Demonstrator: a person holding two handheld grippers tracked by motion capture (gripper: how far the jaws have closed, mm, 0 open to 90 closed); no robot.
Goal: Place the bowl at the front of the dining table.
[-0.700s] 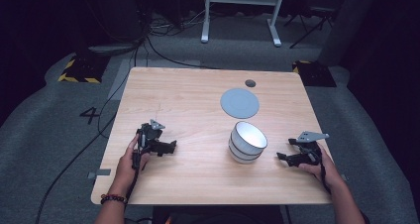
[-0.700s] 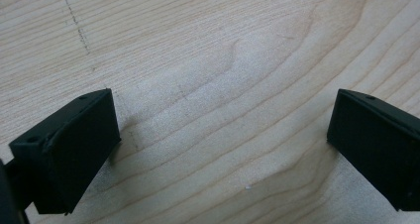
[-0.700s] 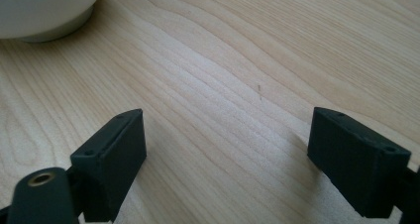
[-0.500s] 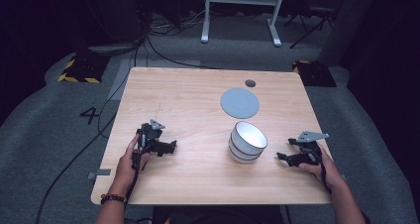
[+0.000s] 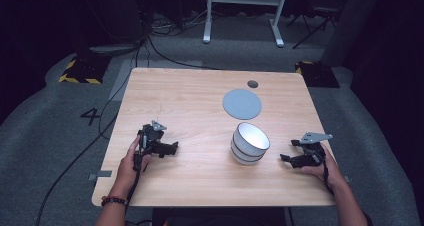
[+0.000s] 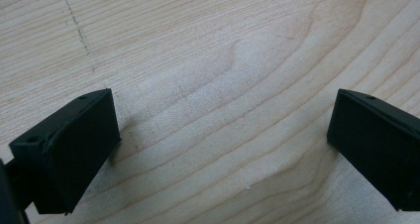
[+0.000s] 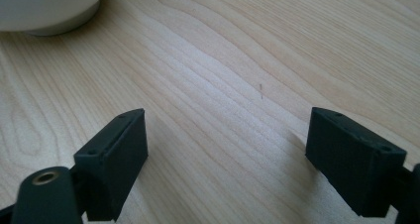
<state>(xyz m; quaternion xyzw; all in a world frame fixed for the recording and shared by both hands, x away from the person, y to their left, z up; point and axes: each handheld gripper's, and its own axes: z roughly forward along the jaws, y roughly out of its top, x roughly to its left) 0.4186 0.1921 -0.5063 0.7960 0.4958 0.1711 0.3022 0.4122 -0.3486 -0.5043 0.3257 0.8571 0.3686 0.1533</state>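
A: What's on the wooden table (image 5: 190, 101), biggest first?

B: A white bowl stack (image 5: 249, 142) near the middle, towards the right; beyond it a flat grey disc (image 5: 242, 104), then a small dark dot (image 5: 252, 83) near the far edge.

A: How will the bowls handle?

B: Probably rigid, smooth, breakable, so pinch the rim.

A: The grippers?

B: The left gripper (image 6: 218, 149) and right gripper (image 7: 223, 154) rest low over bare wood, jaws spread wide, both empty
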